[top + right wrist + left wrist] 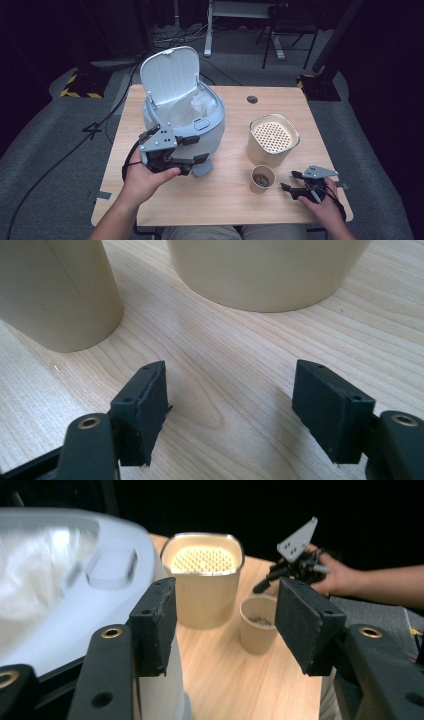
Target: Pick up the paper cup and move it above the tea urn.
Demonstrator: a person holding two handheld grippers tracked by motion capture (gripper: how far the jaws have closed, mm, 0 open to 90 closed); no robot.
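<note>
Both forearms are bare, no sleeves visible. The left gripper [197,150] has a black body topped by a grey three-cornered plate drilled with small holes, and a black cable looping from its rear. The right gripper [291,181] is of the same build: black frame, grey perforated plate, thin black cable at the wrist. Each jaw is a flat black arm with brass-ringed screw holes, ending in a rectangular pad [156,625] of rough black foam, its edges slightly frayed in the right gripper view
</note>
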